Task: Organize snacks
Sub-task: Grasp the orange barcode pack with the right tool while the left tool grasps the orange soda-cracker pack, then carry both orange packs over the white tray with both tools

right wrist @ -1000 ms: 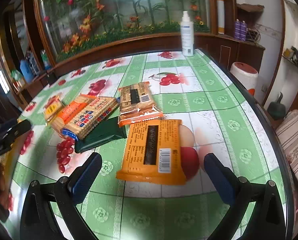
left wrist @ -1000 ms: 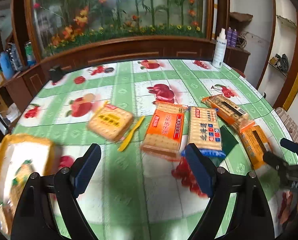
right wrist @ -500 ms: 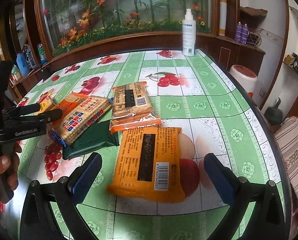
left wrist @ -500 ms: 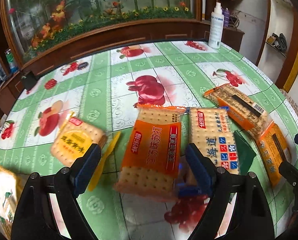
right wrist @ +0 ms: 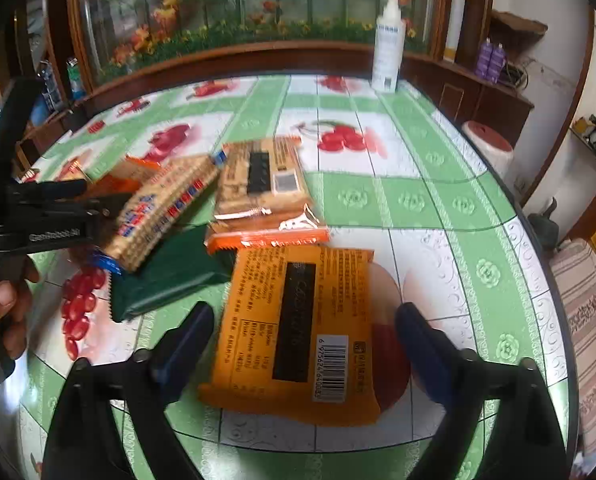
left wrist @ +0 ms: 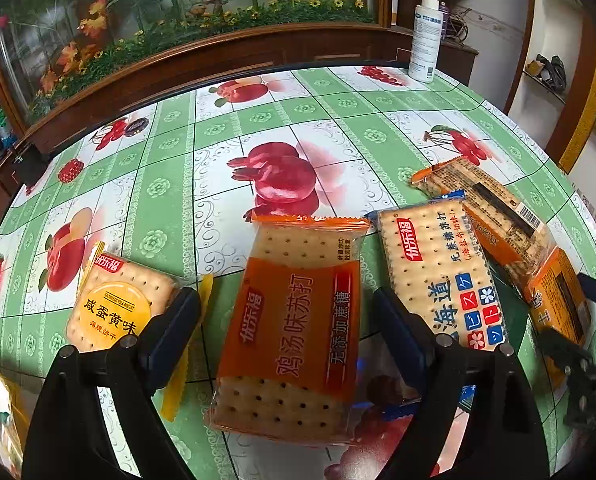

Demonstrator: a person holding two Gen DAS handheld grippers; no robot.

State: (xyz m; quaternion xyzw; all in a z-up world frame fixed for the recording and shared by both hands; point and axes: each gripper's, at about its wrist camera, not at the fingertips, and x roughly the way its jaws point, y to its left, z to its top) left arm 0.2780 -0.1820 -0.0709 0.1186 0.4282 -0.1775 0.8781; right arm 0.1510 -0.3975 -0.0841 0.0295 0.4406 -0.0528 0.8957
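With both sets of jaws spread wide, neither tool grips a packet. The left gripper (left wrist: 286,328) straddles the orange-band cracker pack (left wrist: 294,328), which lies flat on the fruit-print tablecloth (left wrist: 170,184) between the two blue pads; whether the pads touch the wrapper cannot be determined. The right gripper (right wrist: 301,336) straddles the orange barcode pack (right wrist: 298,332) in the same way, fingers spread to either side of it.

Positions relative to the orange-band cracker pack, left wrist view:
- Just left of it, partly behind the left finger, lies the yellow egg-yolk biscuit pack (left wrist: 114,308).
- Just right of it lies the blue-trim cracker pack (left wrist: 437,272), its near end behind the right finger.
- Further right lies the face-down cracker pack (left wrist: 493,212), its near end touching the orange barcode pack.
- Far beyond it, at the far table edge, a white spray bottle (left wrist: 425,36) stands upright.

In the right wrist view, a dark green pack (right wrist: 166,276) lies under the near end of the blue-trim cracker pack, just left of the orange barcode pack. The left hand (right wrist: 2,316) holds its tool at the frame's left edge.
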